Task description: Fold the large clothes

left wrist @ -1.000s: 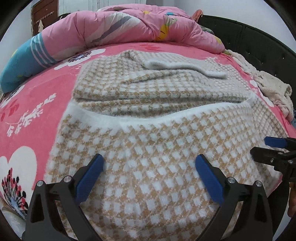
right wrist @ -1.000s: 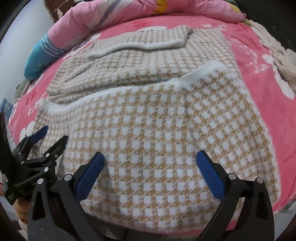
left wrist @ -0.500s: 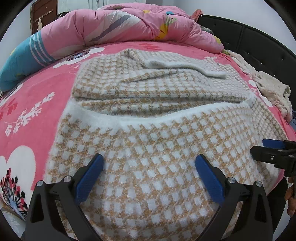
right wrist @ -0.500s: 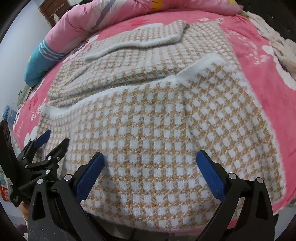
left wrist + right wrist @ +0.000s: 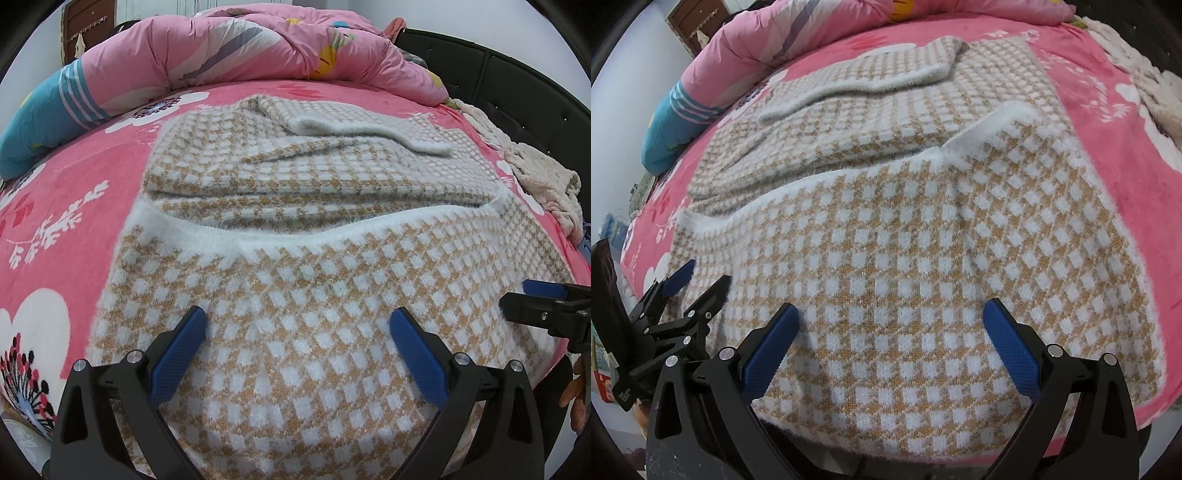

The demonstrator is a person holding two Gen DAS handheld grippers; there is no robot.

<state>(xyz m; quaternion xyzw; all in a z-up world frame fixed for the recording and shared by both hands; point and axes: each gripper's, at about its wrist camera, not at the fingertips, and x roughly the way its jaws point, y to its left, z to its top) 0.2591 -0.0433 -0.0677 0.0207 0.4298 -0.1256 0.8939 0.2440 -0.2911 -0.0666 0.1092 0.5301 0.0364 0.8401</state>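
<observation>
Tan-and-white checked sweater (image 5: 314,295) lies partly folded on pink bed (image 5: 74,206). Left hand-held gripper (image 5: 299,347) and right hand-held gripper (image 5: 892,343) hover over its near half, jaws spread, gripping nothing.

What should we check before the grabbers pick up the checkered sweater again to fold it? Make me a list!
1. Left gripper open, ready to grab: ok.
2. Right gripper open too: ok.
3. Both over the near part of the checkered sweater: ok.
4. Sleeve already folded in on top at the far end: ok.
5. White fuzzy edge straight across the sweater: not ok, it sags on the left and lifts on the right.
6. Near hem hanging evenly over the bed edge: cannot tell, the grippers hide it.
</observation>
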